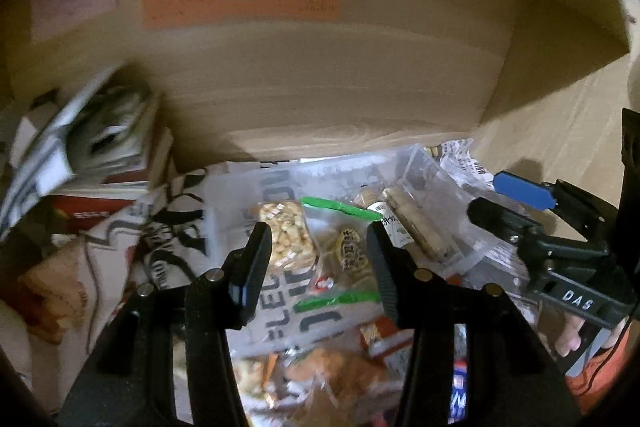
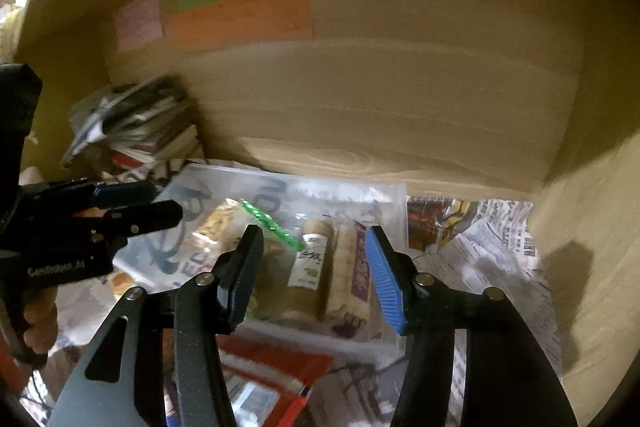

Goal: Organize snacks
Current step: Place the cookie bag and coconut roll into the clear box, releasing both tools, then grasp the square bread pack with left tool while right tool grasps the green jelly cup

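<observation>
While the clear plastic tray (image 2: 384, 195) of wrapped snack packets (image 2: 316, 259) rests on newspaper (image 2: 492, 251) against the brown cardboard box (image 2: 400, 87), the left gripper (image 1: 318, 259) and right gripper (image 2: 316, 267) are held spread, gripping nothing, above it.

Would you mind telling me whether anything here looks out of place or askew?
Mostly the stack of magazines beside the cardboard box: it slumps unevenly, its top sheets splayed and sliding off. Several snack packets also lie loose on the newspaper, outside the clear container.
</observation>
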`<state>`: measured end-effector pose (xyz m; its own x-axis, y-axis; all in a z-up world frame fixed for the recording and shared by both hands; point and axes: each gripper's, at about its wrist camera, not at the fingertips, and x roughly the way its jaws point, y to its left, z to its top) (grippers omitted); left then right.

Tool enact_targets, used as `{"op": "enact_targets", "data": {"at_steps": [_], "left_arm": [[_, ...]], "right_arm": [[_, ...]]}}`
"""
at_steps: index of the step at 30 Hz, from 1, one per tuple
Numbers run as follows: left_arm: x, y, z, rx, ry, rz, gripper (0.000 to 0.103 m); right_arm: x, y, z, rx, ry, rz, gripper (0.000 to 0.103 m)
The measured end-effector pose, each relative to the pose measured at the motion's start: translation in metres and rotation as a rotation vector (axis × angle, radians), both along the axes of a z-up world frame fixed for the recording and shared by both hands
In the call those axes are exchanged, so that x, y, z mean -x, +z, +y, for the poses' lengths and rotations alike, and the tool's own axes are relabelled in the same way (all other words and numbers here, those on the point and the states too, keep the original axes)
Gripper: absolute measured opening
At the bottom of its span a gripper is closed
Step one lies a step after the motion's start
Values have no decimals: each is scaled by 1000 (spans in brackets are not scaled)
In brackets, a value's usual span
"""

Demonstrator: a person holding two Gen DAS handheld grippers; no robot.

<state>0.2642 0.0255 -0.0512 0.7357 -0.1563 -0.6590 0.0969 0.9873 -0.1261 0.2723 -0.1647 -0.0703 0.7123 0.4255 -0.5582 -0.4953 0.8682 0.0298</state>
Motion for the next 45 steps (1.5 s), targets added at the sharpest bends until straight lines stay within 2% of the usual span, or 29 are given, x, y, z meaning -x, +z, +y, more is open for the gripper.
{"op": "enact_targets", "data": {"at_steps": [5, 11, 21, 27, 33, 38, 45], "left_arm": [[33, 8, 15, -14, 11, -26, 55], [72, 1, 29, -40, 28, -16, 59], [116, -39, 39, 8, 43, 98, 62], [141, -55, 21, 24, 35, 126, 80], [153, -67, -5, 34, 32, 147, 92], [155, -78, -22, 23, 36, 167, 93], [145, -96, -29, 21, 73, 188, 93]], "right_arm": [[30, 7, -8, -21, 18, -26, 55], [58, 0, -17, -41, 16, -23, 55], [99, -25, -32, -29, -12, 27, 56], [120, -41, -38, -22, -17, 61, 59], [130, -63, -41, -15, -2, 107, 61], [129, -78, -38, -18, 19, 139, 61], [121, -83, -30, -17, 40, 139, 61]]}}
